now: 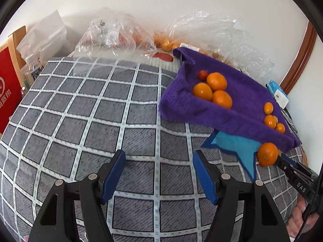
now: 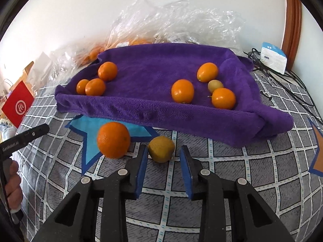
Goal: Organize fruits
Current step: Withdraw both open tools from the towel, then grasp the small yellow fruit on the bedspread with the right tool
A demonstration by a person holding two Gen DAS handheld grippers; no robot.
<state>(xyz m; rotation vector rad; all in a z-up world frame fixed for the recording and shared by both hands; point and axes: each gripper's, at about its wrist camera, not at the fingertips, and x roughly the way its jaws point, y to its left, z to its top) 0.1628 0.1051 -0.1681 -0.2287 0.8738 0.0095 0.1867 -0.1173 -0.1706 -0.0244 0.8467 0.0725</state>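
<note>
A purple towel tray (image 2: 153, 113) (image 1: 201, 113) lies on the checked cloth. It holds a group of three mandarins (image 2: 97, 80) (image 1: 214, 89) on its left and several kumquats (image 2: 201, 86) (image 1: 271, 119) on its right. A small red fruit (image 1: 202, 74) lies beside the mandarins. A large mandarin (image 2: 113, 139) (image 1: 266, 154) sits on a blue star patch (image 2: 90, 129) in front of the tray. A yellow-green fruit (image 2: 161, 148) lies beside it. My right gripper (image 2: 163, 153) is open, its tips either side of the yellow-green fruit. My left gripper (image 1: 158, 161) is open and empty over the cloth.
Clear plastic bags with more orange fruit (image 1: 121, 34) (image 2: 177, 20) lie behind the tray along the wall. A red box (image 2: 18, 104) (image 1: 6, 92) stands at the left. A white-blue box (image 2: 273, 57) and cables lie at the right. An orange patch (image 2: 319, 153) is at the right edge.
</note>
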